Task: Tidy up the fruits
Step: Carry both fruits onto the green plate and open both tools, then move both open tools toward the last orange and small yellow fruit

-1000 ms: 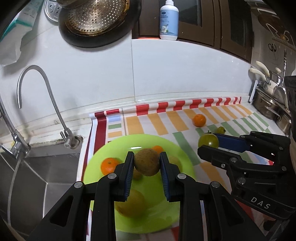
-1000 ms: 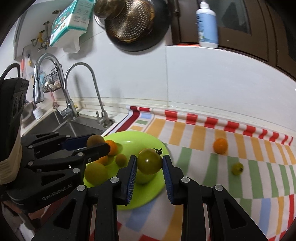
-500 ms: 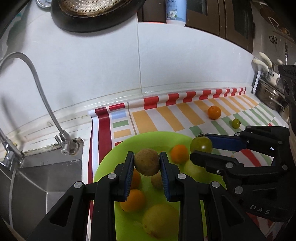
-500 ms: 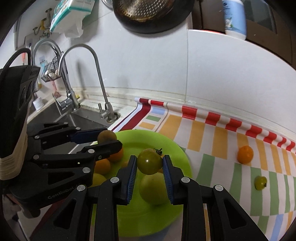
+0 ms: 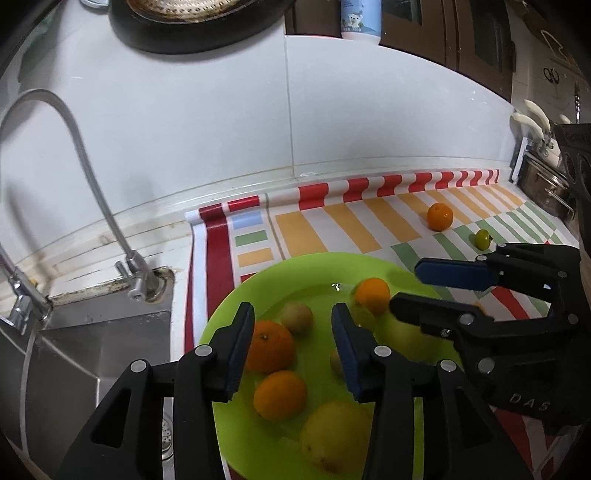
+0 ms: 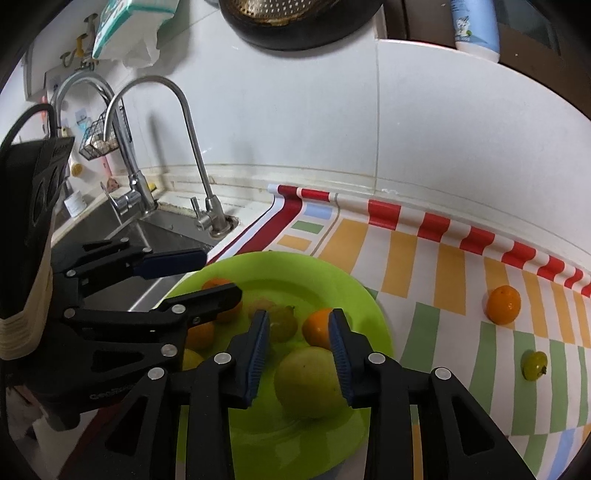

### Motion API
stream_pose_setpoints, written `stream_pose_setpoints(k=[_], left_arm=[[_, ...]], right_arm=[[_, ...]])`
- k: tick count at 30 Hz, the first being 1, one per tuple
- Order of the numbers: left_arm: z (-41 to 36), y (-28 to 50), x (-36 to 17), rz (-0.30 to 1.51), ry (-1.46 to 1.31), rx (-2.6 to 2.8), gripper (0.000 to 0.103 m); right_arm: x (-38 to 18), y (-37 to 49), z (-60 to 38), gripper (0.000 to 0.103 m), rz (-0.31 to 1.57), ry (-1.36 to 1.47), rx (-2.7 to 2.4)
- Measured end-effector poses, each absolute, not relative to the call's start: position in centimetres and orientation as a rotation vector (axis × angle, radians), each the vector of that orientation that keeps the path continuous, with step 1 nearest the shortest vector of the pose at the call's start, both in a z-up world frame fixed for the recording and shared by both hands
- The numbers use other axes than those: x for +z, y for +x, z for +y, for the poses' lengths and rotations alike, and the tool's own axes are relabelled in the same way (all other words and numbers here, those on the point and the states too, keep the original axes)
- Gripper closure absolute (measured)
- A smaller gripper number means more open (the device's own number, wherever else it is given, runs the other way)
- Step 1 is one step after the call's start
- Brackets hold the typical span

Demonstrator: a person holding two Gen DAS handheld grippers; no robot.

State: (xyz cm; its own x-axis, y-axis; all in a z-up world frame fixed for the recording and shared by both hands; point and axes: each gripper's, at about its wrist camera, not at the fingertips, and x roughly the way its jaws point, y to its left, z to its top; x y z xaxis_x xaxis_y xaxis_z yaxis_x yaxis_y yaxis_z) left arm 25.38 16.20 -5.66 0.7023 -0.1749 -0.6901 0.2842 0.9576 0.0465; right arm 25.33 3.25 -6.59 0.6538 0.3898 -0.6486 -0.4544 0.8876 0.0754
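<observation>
Both tongs are held over the green plate (image 5: 236, 299), which lies on the striped cloth (image 6: 454, 269) at the sink-side end of the surface, close to the edge of the sink (image 6: 122, 236).

The left tongs (image 5: 291, 345) are released: their jaws have just been opening, and no fruit is pressed between the blue pads. Below the gap, a small brownish fruit (image 5: 297, 317) is seen lying on the plate, just beside a large orange (image 5: 271, 350). A second orange (image 5: 280, 395) and a yellow fruit (image 5: 332, 435) are placed nearer to the camera on the same plate.

The right tongs (image 6: 297, 352) are released too, with jaws that have just been opening a little; the pads are not touching any fruit. Under them a big pale-green fruit (image 6: 308, 384) is resting on the plate, and behind it a small greenish tomato (image 6: 282, 325) and a small orange (image 6: 317, 328) are lying, near each other. Whether the tomato touches its neighbours cannot be told.

Two fruits are left outside the plate, on the cloth toward the back wall side of the surface and well apart from the plate: one mandarin (image 6: 503, 304) and one small green-yellow tomato (image 6: 533, 364), nearer to the front than the mandarin.

A curved tap (image 6: 184, 155) is standing at the corner of the sink, and a dark pan (image 5: 192, 22) is hanging on the wall above.
</observation>
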Motion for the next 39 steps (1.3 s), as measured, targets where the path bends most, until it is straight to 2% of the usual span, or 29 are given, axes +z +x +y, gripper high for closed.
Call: stream_pose_setpoints(k=[6, 8, 14, 16, 19, 29, 32, 39], left_arm=[[16.2, 23.2, -4.6, 0.739, 0.118, -0.215, 0.055], [16.0, 22.5, -4.2, 0.730, 0.106, -0.213, 0.055], [15.0, 20.5, -2.5, 0.697, 0.079, -0.186, 0.042], [14.4, 19.9, -1.9, 0.681, 0.077, -0.180, 0.034], [13.3, 19.3, -1.2, 0.664, 0.091, -0.176, 0.025], [9.8, 18.7, 0.1, 0.632, 0.099, -0.170, 0.018], [8.8, 18.8, 0.4, 0.623, 0.096, -0.165, 0.014], [6.0, 20.1, 0.8, 0.585, 0.102, -0.185, 0.011]], right_arm=[[-5.8, 23.4, 2.1, 0.069, 0.695, -0.098, 0.454], [-5.4, 22.7, 1.6, 0.063, 0.681, -0.098, 0.438], [-3.9, 20.5, -0.6, 0.054, 0.644, -0.068, 0.375], [-3.5, 19.8, -1.4, 0.047, 0.626, -0.059, 0.347], [-3.0, 19.0, -2.7, 0.044, 0.613, -0.053, 0.314], [-2.1, 17.2, -7.2, 0.042, 0.585, -0.033, 0.200], [-1.9, 16.9, -8.2, 0.036, 0.577, -0.028, 0.174], [-1.8, 17.1, -11.3, 0.035, 0.563, -0.034, 0.097]])
